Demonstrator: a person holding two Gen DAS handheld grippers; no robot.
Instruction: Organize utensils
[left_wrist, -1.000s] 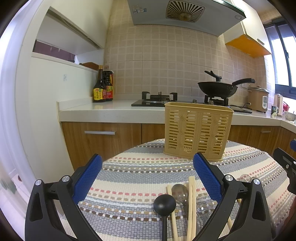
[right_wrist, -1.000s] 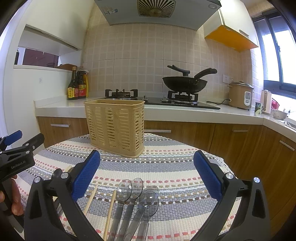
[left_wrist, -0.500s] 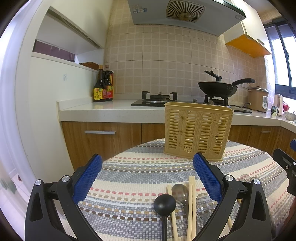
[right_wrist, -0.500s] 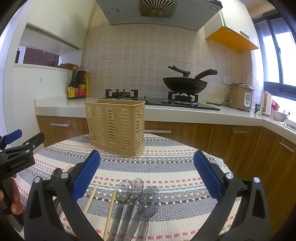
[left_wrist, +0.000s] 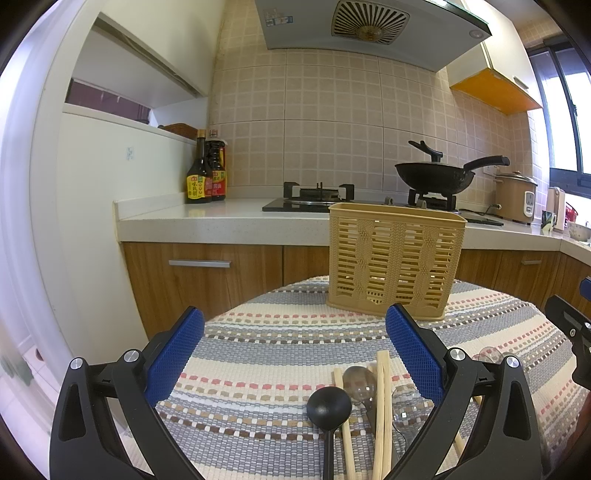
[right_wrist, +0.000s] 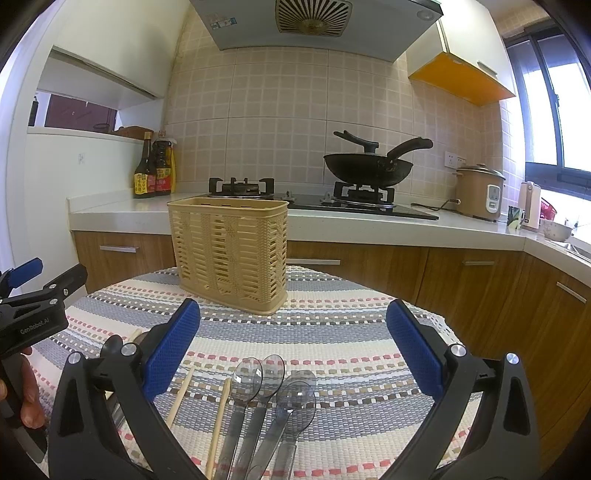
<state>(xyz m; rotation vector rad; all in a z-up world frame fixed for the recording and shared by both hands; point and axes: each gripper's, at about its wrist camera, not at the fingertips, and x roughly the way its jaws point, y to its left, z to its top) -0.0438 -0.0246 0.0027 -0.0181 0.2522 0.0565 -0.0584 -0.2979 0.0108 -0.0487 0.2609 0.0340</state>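
Note:
A tan slotted utensil basket (left_wrist: 395, 258) stands upright at the far side of the round table; it also shows in the right wrist view (right_wrist: 231, 254). Near the front lie a black spoon (left_wrist: 328, 406), wooden chopsticks (left_wrist: 382, 413) and clear plastic spoons (left_wrist: 360, 378). The right wrist view shows several clear spoons (right_wrist: 269, 402) and chopsticks (right_wrist: 219, 417). My left gripper (left_wrist: 295, 354) is open and empty above the utensils. My right gripper (right_wrist: 293, 347) is open and empty above the clear spoons.
The table carries a striped woven cloth (left_wrist: 280, 343). Behind it runs a kitchen counter (left_wrist: 221, 218) with sauce bottles (left_wrist: 205, 173), a gas stove (left_wrist: 317, 195), a black wok (left_wrist: 436, 177) and a rice cooker (right_wrist: 480, 192). The left gripper shows at the left edge of the right wrist view (right_wrist: 33, 306).

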